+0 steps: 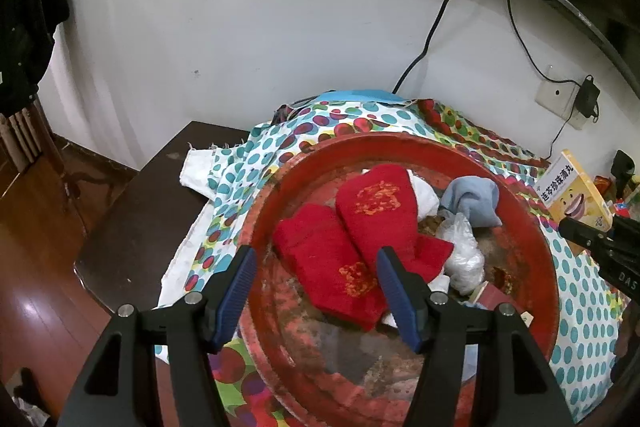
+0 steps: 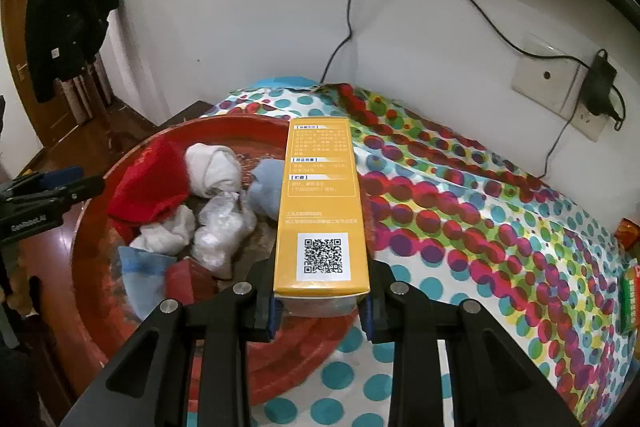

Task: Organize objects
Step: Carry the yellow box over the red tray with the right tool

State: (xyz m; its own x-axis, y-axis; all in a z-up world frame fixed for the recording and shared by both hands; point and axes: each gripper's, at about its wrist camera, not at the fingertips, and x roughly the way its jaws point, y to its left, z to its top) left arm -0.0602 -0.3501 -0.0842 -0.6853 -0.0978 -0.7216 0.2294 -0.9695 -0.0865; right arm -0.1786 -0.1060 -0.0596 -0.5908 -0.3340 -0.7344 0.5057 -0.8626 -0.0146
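Observation:
A round red tray (image 1: pixel 532 227) sits on a dotted cloth and holds two red socks (image 1: pixel 360 235), a blue-grey sock (image 1: pixel 476 199), white socks and a clear plastic bag (image 1: pixel 464 251). My left gripper (image 1: pixel 316 291) is open and empty, just above the tray's near side, over the red socks. My right gripper (image 2: pixel 322 303) is shut on a long yellow box (image 2: pixel 320 203) and holds it above the right rim of the tray (image 2: pixel 100 235). The box also shows at the right in the left wrist view (image 1: pixel 576 191).
The dotted cloth (image 2: pixel 480 211) covers the table to the right of the tray. A wall socket with a black charger (image 2: pixel 600 87) and cables is on the wall behind. Snack packets (image 2: pixel 630 291) lie at the far right edge. A dark table edge (image 1: pixel 132 227) and wooden floor are on the left.

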